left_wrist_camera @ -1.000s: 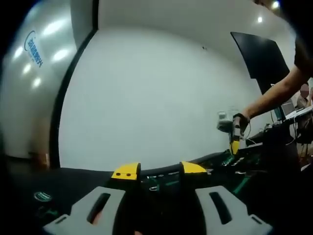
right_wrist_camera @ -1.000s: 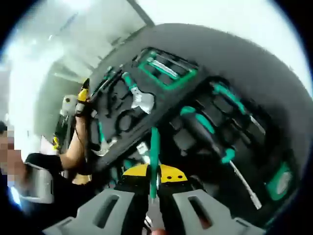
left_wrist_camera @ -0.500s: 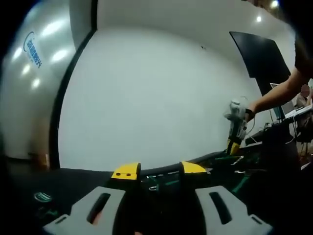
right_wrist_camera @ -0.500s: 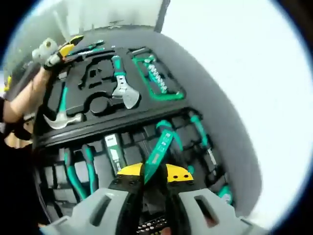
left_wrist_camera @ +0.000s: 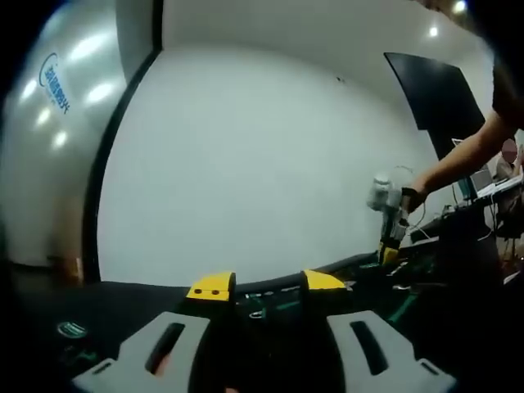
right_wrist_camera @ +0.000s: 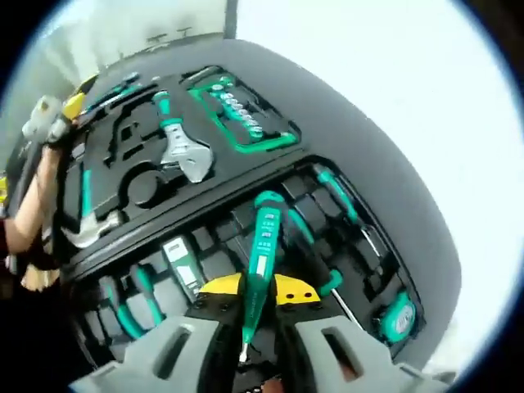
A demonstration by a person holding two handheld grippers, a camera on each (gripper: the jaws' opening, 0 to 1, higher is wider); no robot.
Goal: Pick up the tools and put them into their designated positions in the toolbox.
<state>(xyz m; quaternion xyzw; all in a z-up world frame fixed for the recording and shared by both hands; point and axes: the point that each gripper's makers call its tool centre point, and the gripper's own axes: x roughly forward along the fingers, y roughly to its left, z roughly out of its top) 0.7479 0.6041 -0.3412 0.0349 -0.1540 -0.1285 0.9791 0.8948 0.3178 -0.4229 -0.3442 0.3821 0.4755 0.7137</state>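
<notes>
Green screwdriver (right_wrist_camera: 260,255) – pinched upright over open black toolbox (right_wrist_camera: 123,176), wrench (right_wrist_camera: 178,150) and hammer (right_wrist_camera: 86,226) slotted.

Lab: bare white walls (left_wrist_camera: 262,164), laptop (left_wrist_camera: 483,180)

White wall (left_wrist_camera: 270,164) is filling the background; a dark panel (left_wrist_camera: 434,90) is hanging on it. Ceiling lights (left_wrist_camera: 434,33) are glowing. A dark vertical strip (left_wrist_camera: 106,164) is bordering a glossy grey surface (left_wrist_camera: 57,123).

Green screwdriver (right_wrist_camera: 262,250), black toolbox (right_wrist_camera: 327,131), yellow-tipped grey right gripper (right_wrist_camera: 256,288).
</notes>
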